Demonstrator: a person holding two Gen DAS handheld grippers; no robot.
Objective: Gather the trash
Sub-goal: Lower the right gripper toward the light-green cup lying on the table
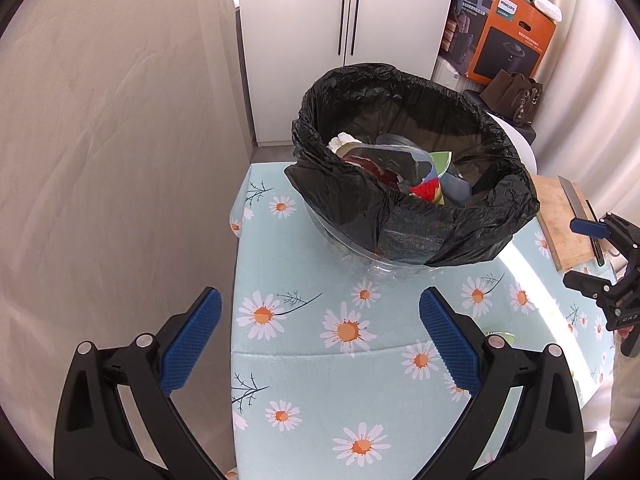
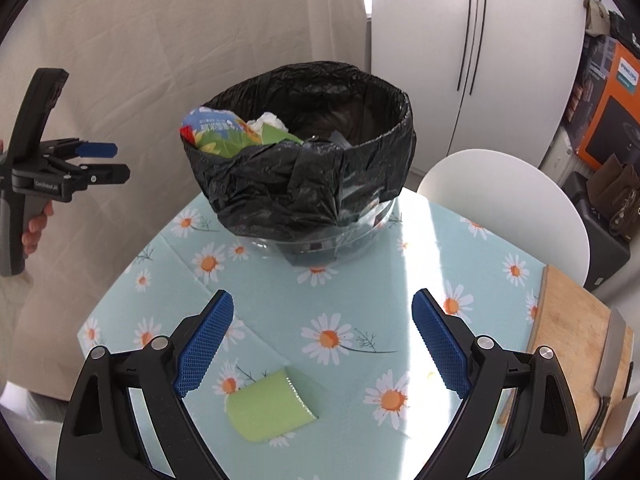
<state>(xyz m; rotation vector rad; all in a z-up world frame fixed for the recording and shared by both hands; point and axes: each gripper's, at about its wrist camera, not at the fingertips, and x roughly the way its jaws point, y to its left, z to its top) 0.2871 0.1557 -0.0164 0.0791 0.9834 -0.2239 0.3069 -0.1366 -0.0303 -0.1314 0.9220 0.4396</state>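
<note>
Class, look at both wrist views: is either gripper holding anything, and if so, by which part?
Nothing is held. The left gripper and right gripper are both open and empty; the green wrapper lies loose on the table.

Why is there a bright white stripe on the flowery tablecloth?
Sunlight glare: in the right wrist view it washes out the tablecloth beside the bin; in the left wrist view a similar streak bleaches the daisies. The fisheye also bends straight edges.
</note>
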